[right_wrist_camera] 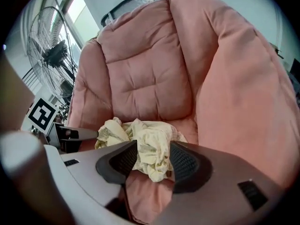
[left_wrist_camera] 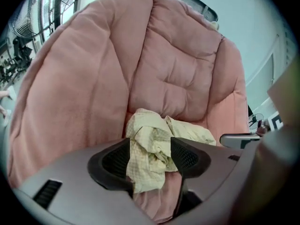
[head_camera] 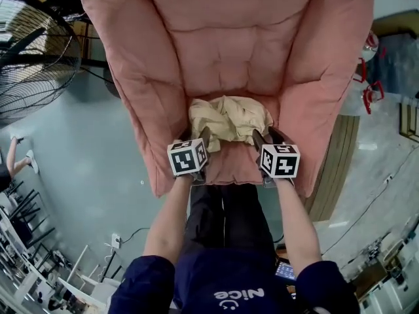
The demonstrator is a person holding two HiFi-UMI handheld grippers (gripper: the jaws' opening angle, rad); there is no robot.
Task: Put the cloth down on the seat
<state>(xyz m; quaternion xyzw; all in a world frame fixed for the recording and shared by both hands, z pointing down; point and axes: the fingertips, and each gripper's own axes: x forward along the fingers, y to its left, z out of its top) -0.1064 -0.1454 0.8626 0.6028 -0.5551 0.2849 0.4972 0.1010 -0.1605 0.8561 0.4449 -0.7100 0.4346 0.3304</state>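
Cloth [head_camera: 229,118] already lies on the seat [head_camera: 226,165], left gripper [head_camera: 203,140] and right gripper [head_camera: 266,139] both wide open, gripping nothing, only backing off left

A pale yellow cloth [head_camera: 229,120], faintly checked, lies crumpled in a loose heap on the seat [head_camera: 232,164], just above the middle of the head view. Its folds bunch up unevenly, and one flap droops toward the seat's front edge. The seat is deep and thickly padded, dusty pink, quilted with stitched seams. Its back and sides curve up around the cloth and fill the upper half of the frame.
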